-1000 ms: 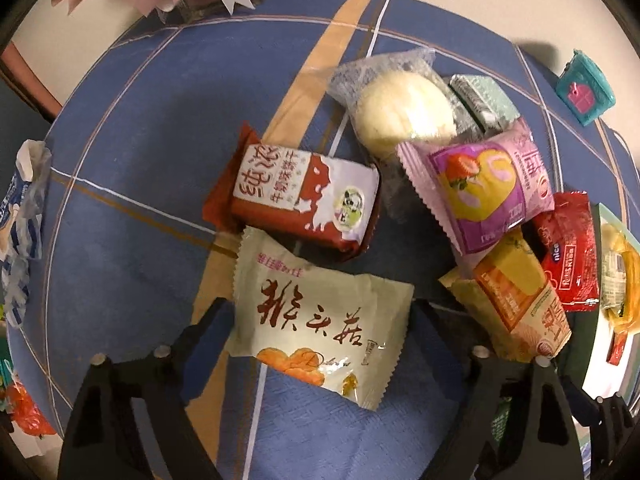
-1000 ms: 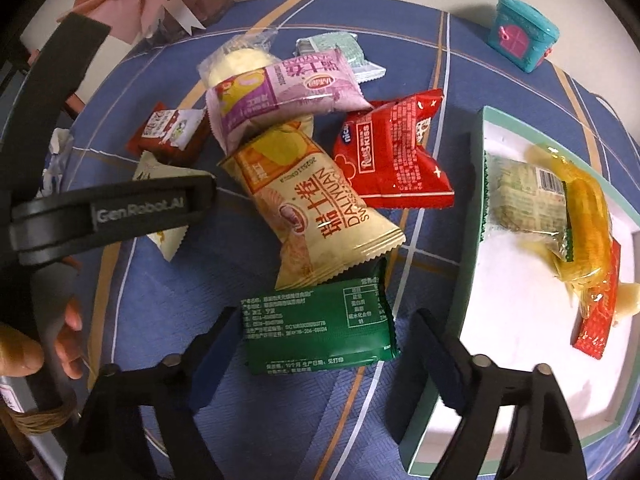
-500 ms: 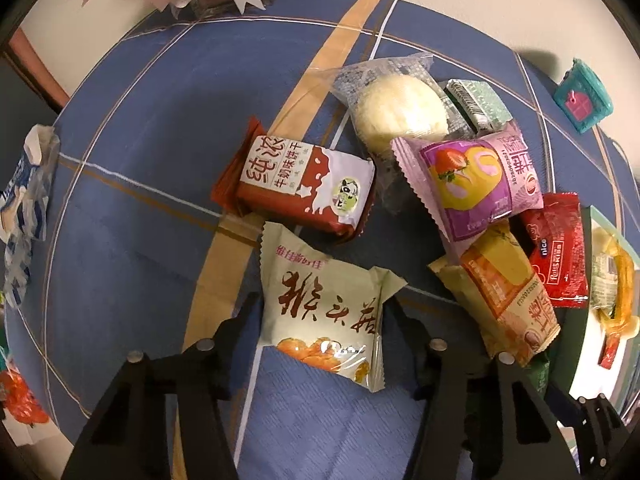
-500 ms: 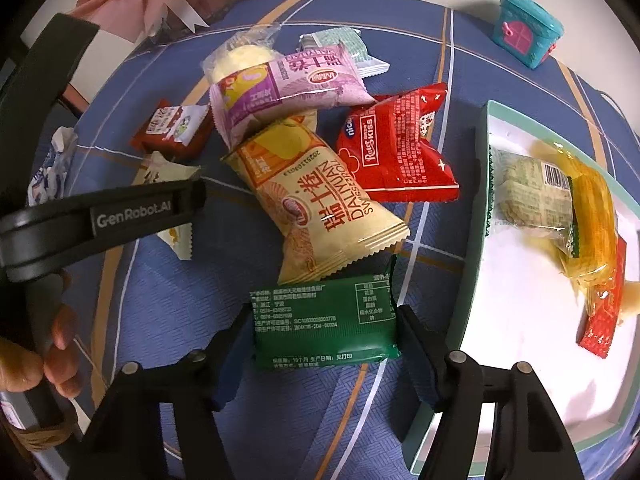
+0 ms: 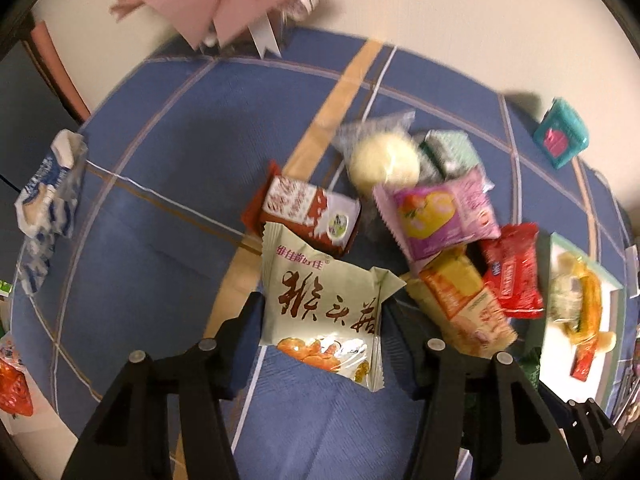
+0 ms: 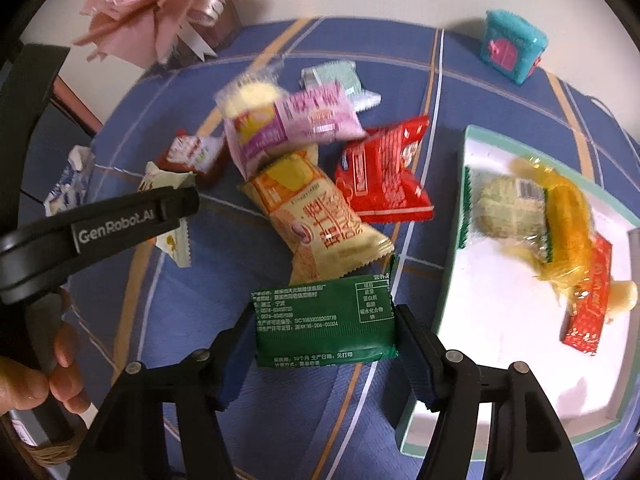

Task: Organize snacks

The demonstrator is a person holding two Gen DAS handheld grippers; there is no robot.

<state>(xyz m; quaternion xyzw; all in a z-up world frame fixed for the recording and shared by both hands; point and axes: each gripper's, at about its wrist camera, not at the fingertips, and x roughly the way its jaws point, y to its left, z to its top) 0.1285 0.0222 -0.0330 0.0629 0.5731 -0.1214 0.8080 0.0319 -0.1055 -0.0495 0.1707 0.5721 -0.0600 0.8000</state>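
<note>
Blue cloth: plaid tablecloth (image 5: 152, 208) with tan and white lines, covers the table in both views.

LEFT WRIST VIEW
Left gripper (image 5: 320, 312): clenched on the cream packet (image 5: 324, 304); both pads press its side edges, packet buckled between them.
Cream packet: red-brown characters, orange fruit print low down; upper corner overlaps the red-and-white packet (image 5: 308, 212).
Pile beyond: clear-wrapped pale bun (image 5: 384, 160), mint packet (image 5: 452, 152) just beside it, pink-purple packet (image 5: 440, 216) lying over the bun's near edge.
Right of pile: yellow-orange packet (image 5: 460, 300) touching the red packet (image 5: 512, 268).
Tray (image 5: 560, 240): white with green rim, far right, holds wrapped snacks.
Other: blue-white wrapper (image 5: 44, 196) at left cloth edge; teal box (image 5: 562, 134) far right; pink bouquet (image 5: 240, 0) at top, blurred.

RIGHT WRIST VIEW
Right gripper (image 6: 324, 328): grasping the green packet (image 6: 324, 320) by its two short sides, printed back facing the camera.
Green packet: held just left of the tray (image 6: 452, 280) rim, near the end of the yellow-orange packet (image 6: 316, 216); probably clear of the cloth, hard to tell.
Tray contents: green-edged clear packet with pale cake (image 6: 508, 208), yellow wrapper (image 6: 568, 216) over it, red strip packet (image 6: 588, 300).
Left gripper (image 6: 132, 216): black finger marked GenRobot.AI, cream packet (image 6: 168, 188) behind it.
Hand (image 6: 36, 368): fingers on the handle, lower left.
</note>
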